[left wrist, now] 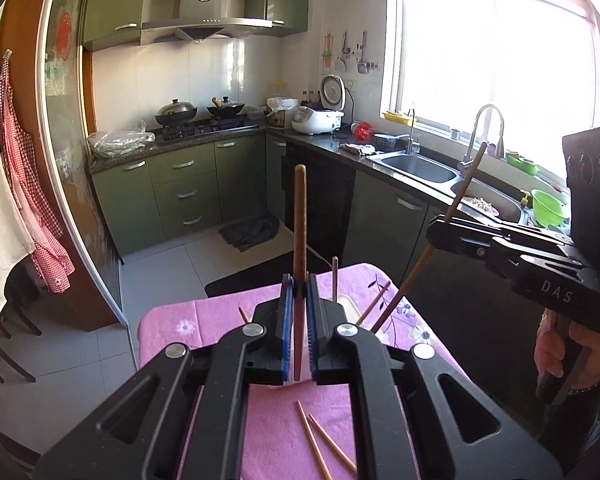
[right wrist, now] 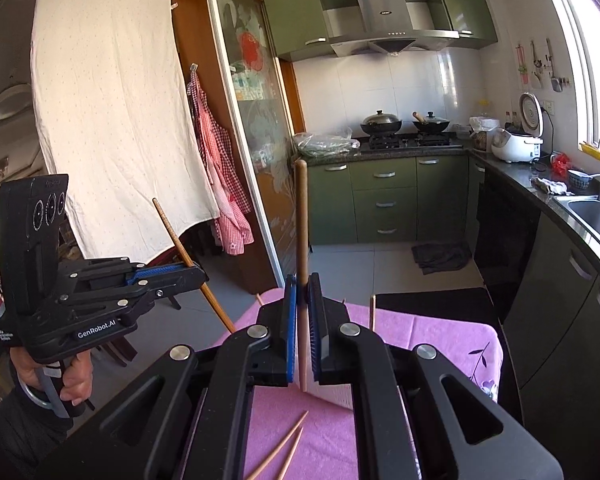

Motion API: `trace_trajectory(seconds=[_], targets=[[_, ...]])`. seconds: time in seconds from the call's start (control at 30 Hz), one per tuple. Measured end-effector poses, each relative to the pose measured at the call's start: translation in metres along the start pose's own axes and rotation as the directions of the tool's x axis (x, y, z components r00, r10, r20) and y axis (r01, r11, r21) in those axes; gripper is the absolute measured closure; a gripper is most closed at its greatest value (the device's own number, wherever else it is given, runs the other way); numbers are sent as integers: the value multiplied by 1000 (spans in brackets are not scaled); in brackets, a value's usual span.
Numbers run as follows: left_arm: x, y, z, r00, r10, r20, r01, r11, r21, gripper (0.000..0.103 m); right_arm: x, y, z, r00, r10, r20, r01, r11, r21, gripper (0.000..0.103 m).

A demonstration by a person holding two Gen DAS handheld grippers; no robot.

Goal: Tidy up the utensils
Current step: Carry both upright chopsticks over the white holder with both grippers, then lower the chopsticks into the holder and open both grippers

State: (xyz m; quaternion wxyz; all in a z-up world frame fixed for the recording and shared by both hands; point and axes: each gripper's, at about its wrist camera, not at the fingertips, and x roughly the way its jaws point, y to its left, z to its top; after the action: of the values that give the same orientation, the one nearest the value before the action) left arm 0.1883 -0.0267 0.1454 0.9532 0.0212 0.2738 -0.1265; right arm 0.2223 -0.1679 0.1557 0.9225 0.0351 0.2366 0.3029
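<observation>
Above the white holder, left gripper and right gripper each clench one chopstick upright. Thin grip: a stick could pivot, miss the holder, and join the loose chopsticks on the pink cloth.

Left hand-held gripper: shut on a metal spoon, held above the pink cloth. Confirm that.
Not a metal spoon. The left wrist view shows the left hand-held gripper shut on a brown wooden chopstick, standing upright between the blue pads. The rest holds: it is above the pink cloth.
</observation>
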Motion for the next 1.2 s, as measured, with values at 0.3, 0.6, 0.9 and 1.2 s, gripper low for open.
trace_trajectory(seconds=[0.3, 0.6, 0.9, 1.2], targets=[[52, 4, 11, 998, 55, 9, -55, 998, -11, 97, 44, -15, 14, 995, -99, -13, 99, 995, -18, 97], [100, 16, -17, 993, 56, -106, -58, 998, -20, 97, 94, -27, -14, 986, -135, -96, 132, 991, -32, 96], [113, 19, -34, 986, 54, -156, -57, 998, -15, 97, 110, -34, -28, 983, -132, -131, 128, 991, -38, 95], [68, 13, -32, 994, 58, -98, -58, 998, -4, 96, 43, -13, -27, 996, -84, -29, 82, 995, -57, 84]])
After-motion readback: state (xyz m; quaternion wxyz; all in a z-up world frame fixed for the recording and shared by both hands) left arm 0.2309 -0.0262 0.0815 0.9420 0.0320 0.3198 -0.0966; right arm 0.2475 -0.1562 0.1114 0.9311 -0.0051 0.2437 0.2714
